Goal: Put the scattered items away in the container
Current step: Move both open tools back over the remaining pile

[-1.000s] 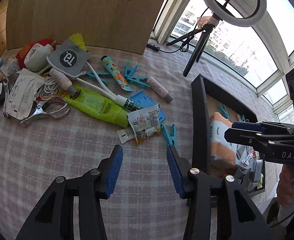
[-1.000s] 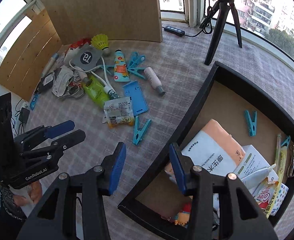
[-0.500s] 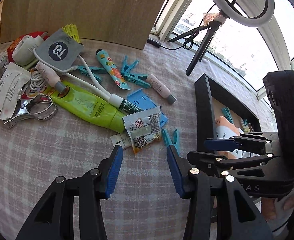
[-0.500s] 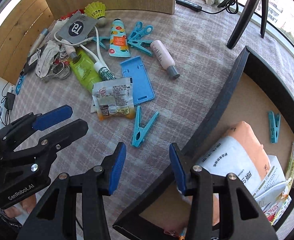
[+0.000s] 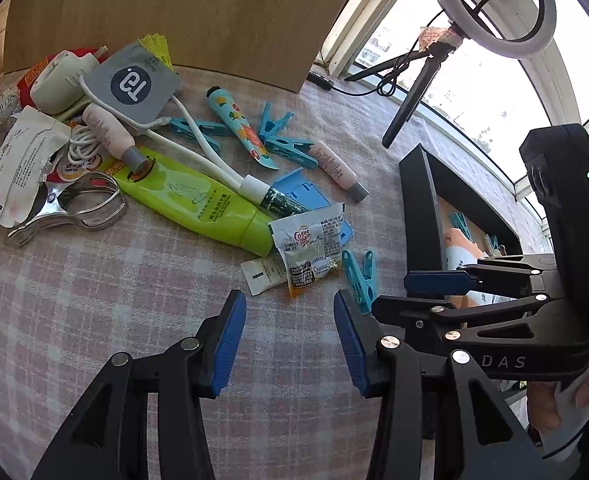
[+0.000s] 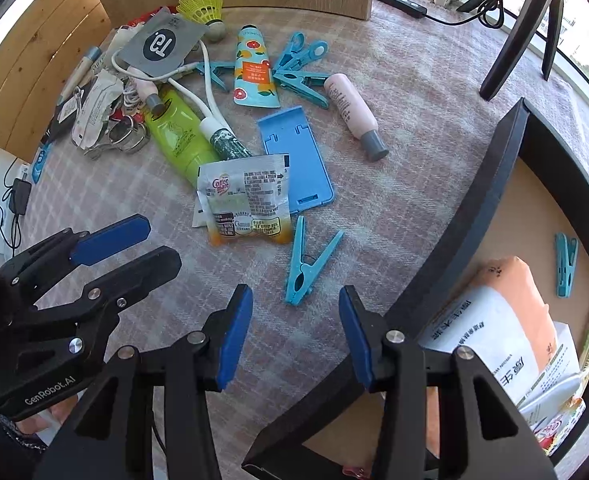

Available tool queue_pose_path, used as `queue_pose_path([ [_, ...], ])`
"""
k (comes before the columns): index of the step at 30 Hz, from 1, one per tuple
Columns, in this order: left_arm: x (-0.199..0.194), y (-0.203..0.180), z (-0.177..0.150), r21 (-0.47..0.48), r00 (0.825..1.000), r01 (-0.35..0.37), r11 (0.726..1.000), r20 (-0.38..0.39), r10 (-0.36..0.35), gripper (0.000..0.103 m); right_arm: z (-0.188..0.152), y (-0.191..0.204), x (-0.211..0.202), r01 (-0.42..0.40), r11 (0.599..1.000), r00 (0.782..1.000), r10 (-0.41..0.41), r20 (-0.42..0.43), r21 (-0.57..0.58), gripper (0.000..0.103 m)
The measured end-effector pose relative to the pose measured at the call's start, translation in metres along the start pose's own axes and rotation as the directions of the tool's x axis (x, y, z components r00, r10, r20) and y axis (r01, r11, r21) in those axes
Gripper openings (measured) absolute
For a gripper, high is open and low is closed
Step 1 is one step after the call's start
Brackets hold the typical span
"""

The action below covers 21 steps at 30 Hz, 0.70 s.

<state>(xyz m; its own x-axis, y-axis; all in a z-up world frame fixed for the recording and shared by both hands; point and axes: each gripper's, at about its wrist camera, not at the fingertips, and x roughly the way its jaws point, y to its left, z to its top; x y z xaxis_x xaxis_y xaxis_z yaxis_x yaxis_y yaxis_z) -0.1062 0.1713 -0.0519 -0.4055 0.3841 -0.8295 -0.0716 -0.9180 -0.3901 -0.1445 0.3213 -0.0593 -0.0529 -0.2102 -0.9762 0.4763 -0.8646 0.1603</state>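
Scattered items lie on the checked cloth. A blue clothespin [image 6: 308,266] [image 5: 360,276] lies nearest, beside a Coffee-mate sachet [image 6: 246,200] [image 5: 310,248]. Behind them are a blue phone stand [image 6: 294,160], a green tube [image 6: 178,136] and a pink bottle [image 6: 352,116]. The black container [image 6: 478,216] [image 5: 418,208] stands to the right and holds packets and clothespins. My right gripper [image 6: 294,308] [image 5: 398,294] hangs open just short of the clothespin, pointing steeply down. My left gripper [image 5: 290,320] [image 6: 150,244] is open over bare cloth in front of the sachet. Neither gripper holds anything.
A denser heap sits at the back left: a grey pouch [image 5: 134,84], white cable, metal clip [image 5: 78,208], shuttlecock [image 6: 202,6] and more clothespins [image 6: 298,68]. A tripod [image 6: 522,28] with a ring light and a wooden board [image 5: 174,12] stand behind. A hand [image 5: 554,404] holds the right gripper.
My right gripper has come down and moved left, from over the container's edge to just short of the blue clothespin. The left gripper has barely moved. Both jaws are as wide as before.
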Motion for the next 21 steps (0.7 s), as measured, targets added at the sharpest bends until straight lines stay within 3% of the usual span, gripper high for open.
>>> queue_pose_path([
  [7, 0.010, -0.003, 0.009, 0.026, 1.000, -0.003, 1.000, -0.013, 0.003, 0.043, 0.004, -0.008, 0.007, 0.005, 1.000, 1.000, -0.005, -0.027, 0.021, 0.044],
  [16, 0.033, 0.001, 0.026, 0.011, 0.997, 0.047, 0.999, -0.069, -0.047, 0.043, 0.011, -0.011, 0.015, 0.023, 0.999, 0.999, -0.022, -0.040, 0.030, 0.043],
  [21, 0.044, 0.008, 0.030, -0.040, 0.988, 0.105, 0.994, -0.106, -0.108, 0.043, 0.016, -0.015, 0.015, 0.033, 0.999, 0.999, -0.032, -0.042, 0.039, 0.041],
])
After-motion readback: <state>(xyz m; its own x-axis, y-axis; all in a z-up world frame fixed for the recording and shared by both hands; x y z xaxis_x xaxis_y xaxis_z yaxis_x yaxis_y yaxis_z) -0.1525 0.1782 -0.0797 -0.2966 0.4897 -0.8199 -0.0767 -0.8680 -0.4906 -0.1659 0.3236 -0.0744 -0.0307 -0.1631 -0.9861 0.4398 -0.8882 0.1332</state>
